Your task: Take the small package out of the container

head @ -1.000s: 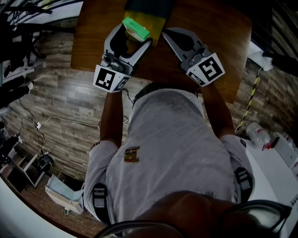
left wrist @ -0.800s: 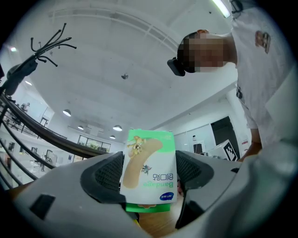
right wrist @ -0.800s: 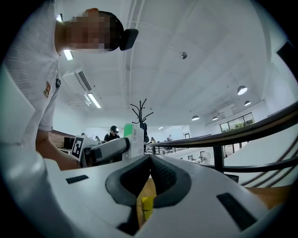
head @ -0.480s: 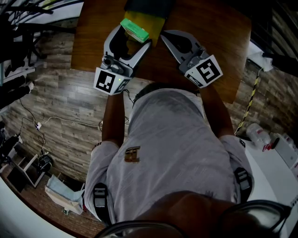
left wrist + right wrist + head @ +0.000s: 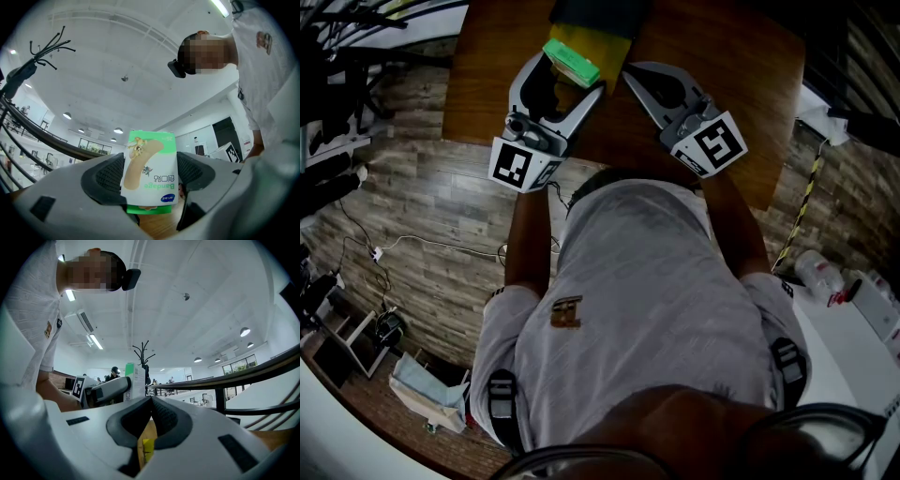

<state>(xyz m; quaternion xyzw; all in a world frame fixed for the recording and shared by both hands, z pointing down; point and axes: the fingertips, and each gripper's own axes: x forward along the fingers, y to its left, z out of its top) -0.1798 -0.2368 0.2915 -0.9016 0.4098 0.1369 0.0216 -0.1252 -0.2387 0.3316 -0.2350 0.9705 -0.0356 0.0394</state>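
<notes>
Left tool (image 5: 575,75) pinching small package (image 5: 150,171) by its sides, over near-left edge of yellow container (image 5: 611,42) on worktop (image 5: 731,56). Right tool (image 5: 151,401) pressed together, empty, just right of container. We'd squeeze evenly, lift straight, clear rim before swinging aside.

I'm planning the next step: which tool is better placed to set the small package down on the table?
Left. The left tool is shut on the small package, held over the yellow container; the right tool is shut and empty beside it.
</notes>
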